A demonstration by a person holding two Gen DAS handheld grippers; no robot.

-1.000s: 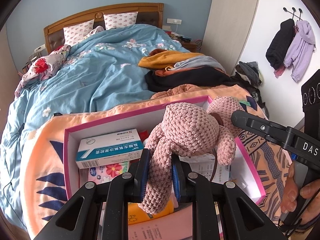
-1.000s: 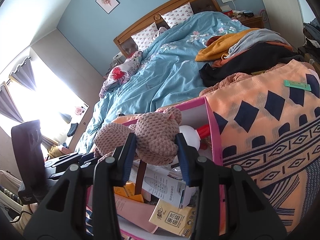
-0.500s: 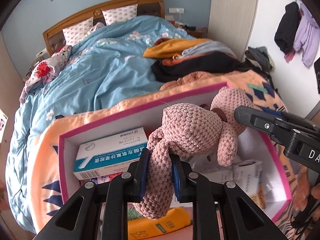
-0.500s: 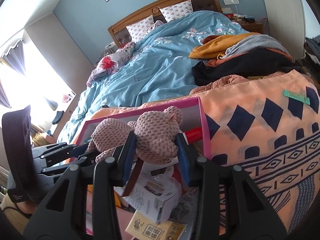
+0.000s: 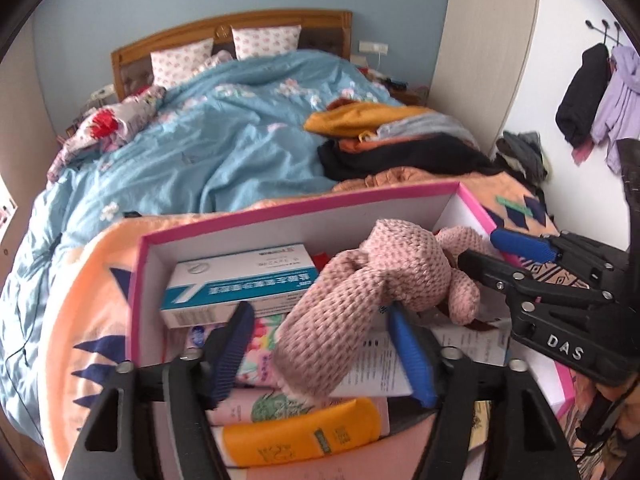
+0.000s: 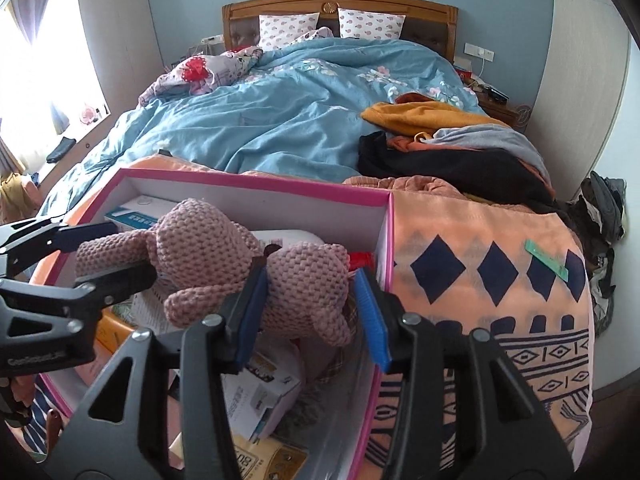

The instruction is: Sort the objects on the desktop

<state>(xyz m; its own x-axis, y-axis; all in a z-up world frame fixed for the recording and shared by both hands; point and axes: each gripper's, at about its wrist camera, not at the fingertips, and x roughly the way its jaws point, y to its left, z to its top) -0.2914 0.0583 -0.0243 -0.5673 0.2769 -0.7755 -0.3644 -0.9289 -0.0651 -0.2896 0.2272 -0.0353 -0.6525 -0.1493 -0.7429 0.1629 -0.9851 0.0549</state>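
Observation:
A pink crochet bear lies low in the pink-rimmed box, on top of the things inside. My left gripper has its jaws opening wide; the bear's leg hangs between the pads and neither pad presses it. In the right wrist view the bear's head sits between the blue pads of my right gripper. Those jaws are opening too, and a gap shows at the right pad. The left gripper reaches in from the left, and the right gripper shows at the right.
The box holds a white and teal medicine carton, a yellow tube, leaflets and small packets. It stands on an orange patterned blanket at the foot of a bed. Piled clothes lie behind, and a green strip to the right.
The left jaws, clamped on the bear's leg before, have sprung wide apart. The right jaws have widened off the head. The bear has sunk lower into the box.

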